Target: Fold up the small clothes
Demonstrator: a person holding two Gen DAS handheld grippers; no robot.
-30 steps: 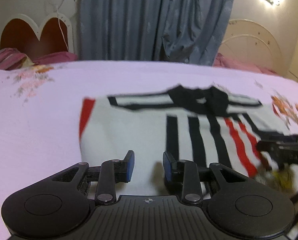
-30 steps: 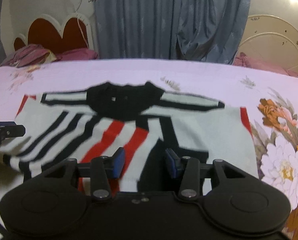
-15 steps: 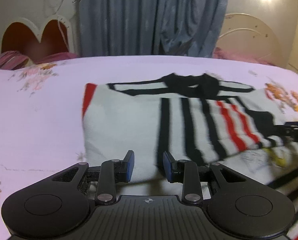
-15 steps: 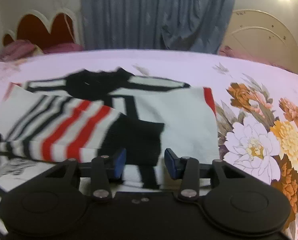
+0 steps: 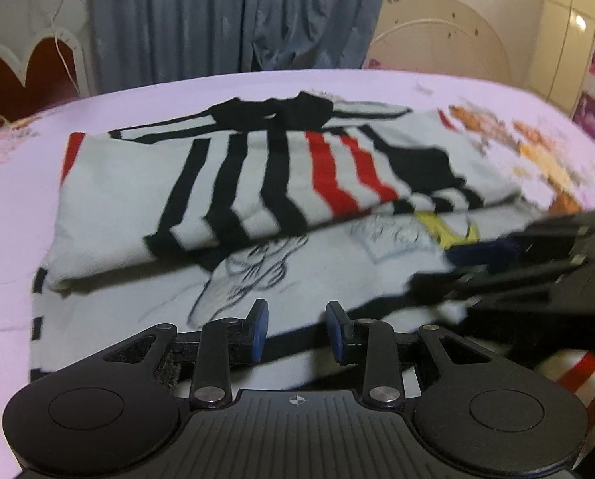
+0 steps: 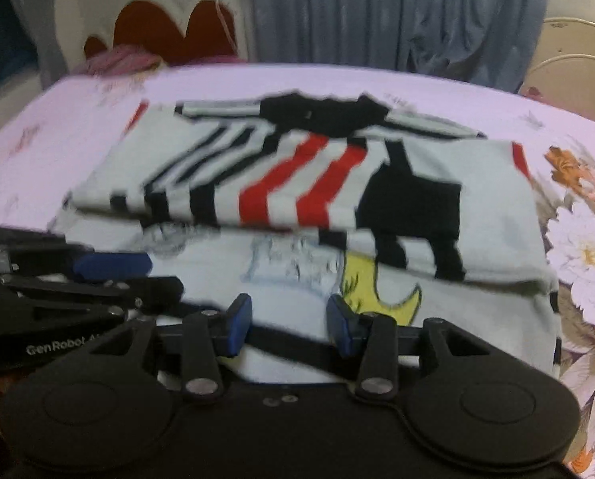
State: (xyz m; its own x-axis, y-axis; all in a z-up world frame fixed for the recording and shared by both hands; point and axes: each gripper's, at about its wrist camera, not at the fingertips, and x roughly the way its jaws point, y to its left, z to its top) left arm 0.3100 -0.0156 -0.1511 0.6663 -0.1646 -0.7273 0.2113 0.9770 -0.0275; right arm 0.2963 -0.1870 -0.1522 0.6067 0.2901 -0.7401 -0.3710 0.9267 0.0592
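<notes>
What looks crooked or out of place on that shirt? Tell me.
The folded-over striped flap of the shirt lies askew: its edge runs slanted, not square to the body beneath, and a black-striped corner pokes out lower on the right in the right wrist view. Nothing looks torn or spilled on the bed.

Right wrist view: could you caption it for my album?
Open tongs hover over a folded striped shirt on a floral bedsheet.

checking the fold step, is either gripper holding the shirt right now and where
Nothing is held: the left gripper and right gripper both have jaws apart, empty, above the shirt.
</notes>
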